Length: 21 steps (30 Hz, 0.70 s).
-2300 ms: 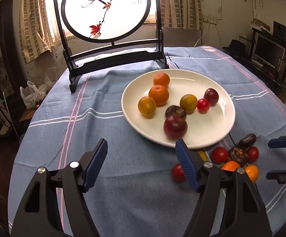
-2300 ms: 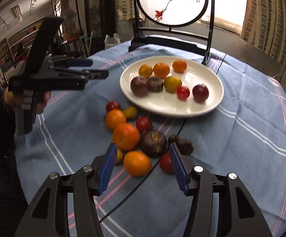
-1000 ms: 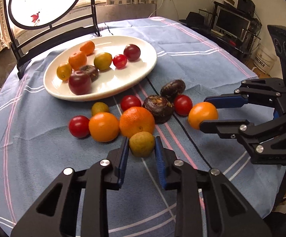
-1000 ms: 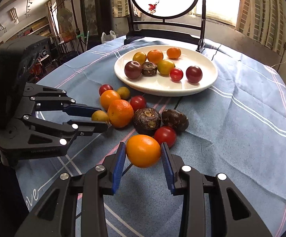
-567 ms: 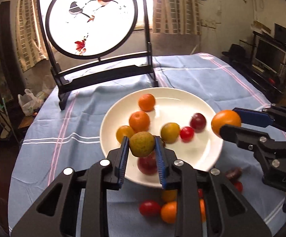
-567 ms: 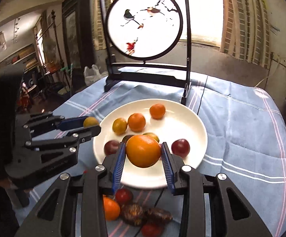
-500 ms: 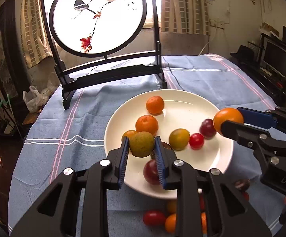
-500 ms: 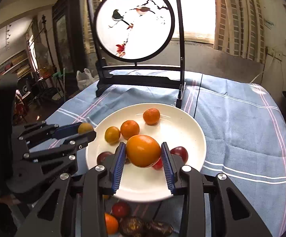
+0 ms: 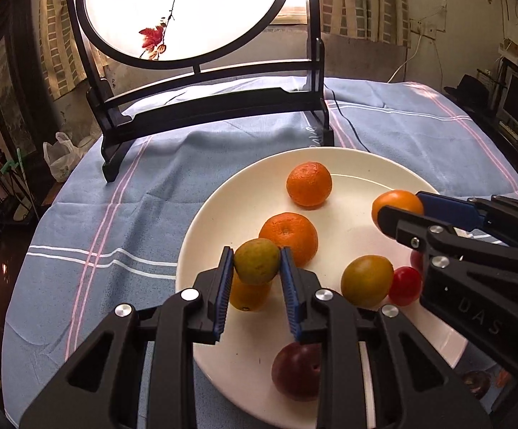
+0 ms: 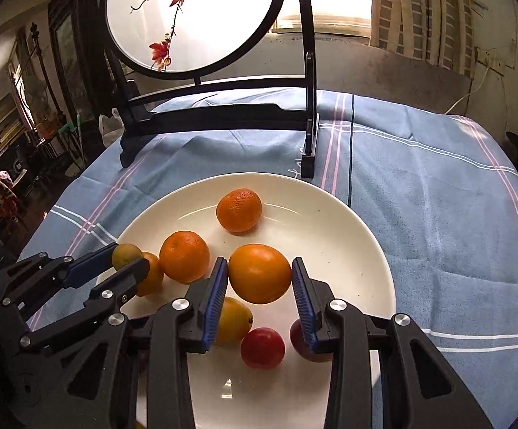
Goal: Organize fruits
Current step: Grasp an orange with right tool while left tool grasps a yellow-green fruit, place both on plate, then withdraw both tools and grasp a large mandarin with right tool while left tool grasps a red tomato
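My left gripper point(image 9: 255, 253) is shut on a small yellow-green fruit point(image 9: 257, 264), held just above the left part of the white plate point(image 9: 205, 228). My right gripper point(image 10: 259, 262) is shut on a smooth orange point(image 10: 259, 280) over the middle of the plate point(image 10: 334, 232). Each gripper shows in the other's view: the right gripper point(image 9: 400, 205) at the right, the left gripper point(image 10: 128, 255) at the left. On the plate lie two mandarins point(image 9: 309, 184) point(image 9: 289, 234), a yellow fruit point(image 9: 366, 279), a red tomato point(image 9: 405, 286) and a dark plum point(image 9: 296, 371).
A round painted screen on a black stand point(image 9: 208, 107) rises right behind the plate, its foot point(image 10: 307, 164) near the rim. A blue striped cloth point(image 9: 98, 214) covers the round table. A dark cable point(image 9: 344, 121) runs past the stand. Loose fruit point(image 9: 473, 380) lies off the plate's near right.
Both grippers lifted their fruits off the cloth and carried them forward over the plate. The plate and screen now look much closer.
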Each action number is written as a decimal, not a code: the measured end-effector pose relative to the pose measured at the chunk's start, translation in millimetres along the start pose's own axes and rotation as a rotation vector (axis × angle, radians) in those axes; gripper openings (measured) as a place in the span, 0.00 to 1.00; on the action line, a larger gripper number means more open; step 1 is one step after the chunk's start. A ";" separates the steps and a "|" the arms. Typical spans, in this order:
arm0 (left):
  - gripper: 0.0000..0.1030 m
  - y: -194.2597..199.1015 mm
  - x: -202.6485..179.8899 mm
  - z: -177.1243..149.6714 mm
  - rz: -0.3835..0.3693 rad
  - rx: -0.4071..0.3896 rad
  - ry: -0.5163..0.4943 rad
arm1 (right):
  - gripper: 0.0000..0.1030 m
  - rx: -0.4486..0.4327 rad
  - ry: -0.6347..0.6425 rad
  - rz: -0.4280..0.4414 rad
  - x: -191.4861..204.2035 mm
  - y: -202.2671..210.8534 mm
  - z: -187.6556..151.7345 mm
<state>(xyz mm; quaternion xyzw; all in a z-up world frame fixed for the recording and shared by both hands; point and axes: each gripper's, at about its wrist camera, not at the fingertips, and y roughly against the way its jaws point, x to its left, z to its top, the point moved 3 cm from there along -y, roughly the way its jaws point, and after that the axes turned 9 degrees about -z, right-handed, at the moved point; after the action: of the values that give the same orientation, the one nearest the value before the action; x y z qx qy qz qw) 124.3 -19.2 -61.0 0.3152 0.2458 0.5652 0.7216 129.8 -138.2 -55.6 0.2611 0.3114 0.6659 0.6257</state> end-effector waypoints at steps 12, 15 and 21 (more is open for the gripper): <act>0.53 24.0 -7.2 -0.5 0.012 -0.060 -0.033 | 0.42 -0.059 -0.012 0.038 -11.0 36.2 0.0; 0.54 38.7 -7.8 -3.6 0.002 -0.077 -0.039 | 0.44 -0.078 0.008 0.056 -13.3 57.7 -8.5; 0.63 81.1 5.3 -22.6 -0.007 -0.128 -0.040 | 0.49 -0.102 0.125 0.139 -5.0 109.7 -59.2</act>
<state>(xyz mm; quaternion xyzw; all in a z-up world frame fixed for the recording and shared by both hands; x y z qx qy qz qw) 55.9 3.1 -16.9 0.2787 0.1959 0.5709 0.7470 13.0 -151.0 -13.7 0.2076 0.2966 0.7379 0.5696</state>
